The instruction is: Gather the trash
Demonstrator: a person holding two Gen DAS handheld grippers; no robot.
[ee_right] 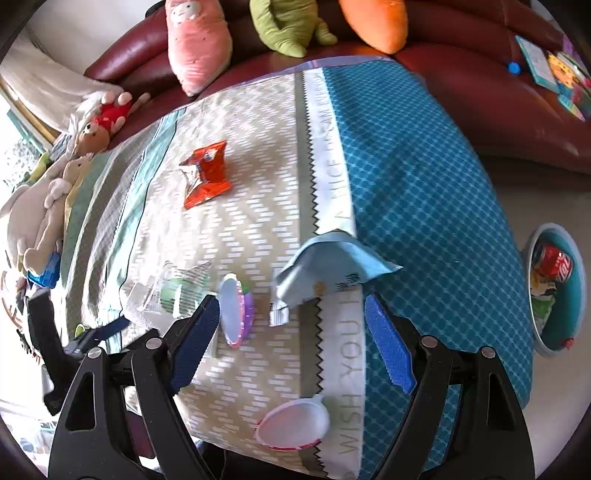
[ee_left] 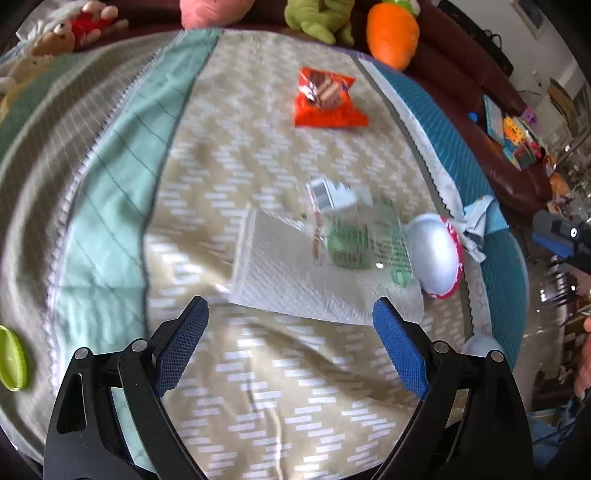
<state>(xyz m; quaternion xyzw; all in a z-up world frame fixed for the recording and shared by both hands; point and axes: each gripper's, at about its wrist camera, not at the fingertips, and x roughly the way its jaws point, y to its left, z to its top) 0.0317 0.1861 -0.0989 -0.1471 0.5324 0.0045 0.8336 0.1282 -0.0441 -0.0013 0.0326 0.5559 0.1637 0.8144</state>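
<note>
Trash lies on a cloth-covered table (ee_left: 110, 206). An orange snack wrapper (ee_left: 327, 99) lies far; it also shows in the right wrist view (ee_right: 205, 173). A clear green-printed wrapper (ee_left: 358, 232) rests on a white paper napkin (ee_left: 295, 280). A foil lid with pink rim (ee_left: 436, 254) lies right of it, also in the right wrist view (ee_right: 234, 308). A light blue wrapper (ee_right: 332, 271) and a second pink-rimmed lid (ee_right: 295, 424) lie near my right gripper (ee_right: 291, 339), open and empty. My left gripper (ee_left: 291, 343) is open and empty just short of the napkin.
Plush toys, among them an orange carrot (ee_left: 391, 33) and a pink one (ee_right: 195, 44), sit on a maroon sofa (ee_right: 480, 92) behind the table. A teal bin (ee_right: 557, 291) with a red can stands on the floor right. A green lid (ee_left: 13, 358) lies at the table's left.
</note>
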